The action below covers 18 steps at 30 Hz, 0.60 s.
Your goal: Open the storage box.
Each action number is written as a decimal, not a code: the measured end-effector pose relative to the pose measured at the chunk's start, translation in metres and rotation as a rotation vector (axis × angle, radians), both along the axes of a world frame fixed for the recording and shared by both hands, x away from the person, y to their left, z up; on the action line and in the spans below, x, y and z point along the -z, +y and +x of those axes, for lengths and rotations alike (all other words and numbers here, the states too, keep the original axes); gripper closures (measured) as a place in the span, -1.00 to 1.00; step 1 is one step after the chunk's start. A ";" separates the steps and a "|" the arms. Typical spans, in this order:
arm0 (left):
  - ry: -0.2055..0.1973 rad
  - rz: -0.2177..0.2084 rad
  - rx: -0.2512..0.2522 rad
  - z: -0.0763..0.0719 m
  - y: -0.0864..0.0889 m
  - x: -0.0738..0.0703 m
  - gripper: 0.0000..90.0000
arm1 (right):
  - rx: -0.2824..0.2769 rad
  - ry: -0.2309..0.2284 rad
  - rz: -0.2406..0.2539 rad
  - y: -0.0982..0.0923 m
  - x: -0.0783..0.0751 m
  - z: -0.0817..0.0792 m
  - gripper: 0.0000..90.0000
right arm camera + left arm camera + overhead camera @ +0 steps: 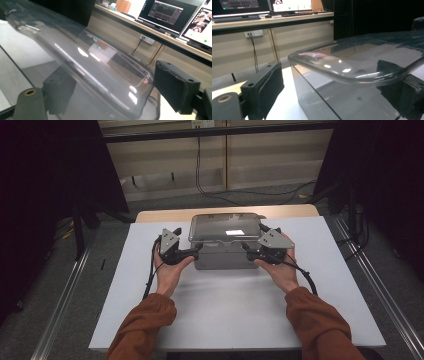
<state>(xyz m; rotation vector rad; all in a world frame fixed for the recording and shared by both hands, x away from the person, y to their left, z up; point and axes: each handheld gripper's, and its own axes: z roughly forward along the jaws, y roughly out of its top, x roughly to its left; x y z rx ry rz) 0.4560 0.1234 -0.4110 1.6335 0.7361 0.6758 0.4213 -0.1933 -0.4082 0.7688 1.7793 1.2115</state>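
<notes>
A: Where's the clear box (223, 242)?
B: At the table's (240, 310) far middle, lid (225, 227) on, between both grippers.
A: Their jaws?
B: Left gripper (196, 251) is spread around the lid's left rim (332, 75); right gripper (248, 250) is spread around the right rim (100, 85), pads clear.
A: Step?
B: Lining up on the lid, I judge. Next: both close evenly on the rim, then lift level.

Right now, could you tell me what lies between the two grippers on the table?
The clear lidded plastic box sits between the left gripper and right gripper, seen in the high view.
</notes>
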 end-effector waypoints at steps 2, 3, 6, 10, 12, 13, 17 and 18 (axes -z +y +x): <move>-0.001 -0.005 0.006 0.001 -0.002 -0.001 -0.80 | -0.003 -0.003 0.018 -0.002 -0.001 0.001 -0.54; -0.001 -0.014 0.007 0.002 -0.003 -0.001 -0.80 | -0.002 0.001 0.026 -0.003 -0.001 0.001 -0.52; -0.002 -0.013 0.013 0.004 -0.004 -0.003 -0.79 | 0.004 0.001 0.028 -0.007 -0.001 0.004 -0.48; -0.005 -0.023 0.022 0.008 -0.006 -0.004 -0.73 | 0.002 0.001 0.038 -0.012 -0.001 0.007 -0.40; -0.003 -0.015 0.027 0.010 -0.006 -0.003 -0.72 | -0.003 -0.001 0.040 -0.014 -0.001 0.009 -0.31; -0.002 -0.020 0.031 0.010 -0.006 -0.002 -0.68 | -0.004 -0.001 0.052 -0.015 -0.001 0.010 -0.29; -0.010 -0.029 0.039 0.014 -0.005 -0.003 -0.59 | -0.009 0.002 0.070 -0.018 0.001 0.015 -0.22; -0.013 -0.019 0.040 0.014 -0.005 -0.004 -0.59 | -0.008 0.002 0.069 -0.018 0.001 0.016 -0.21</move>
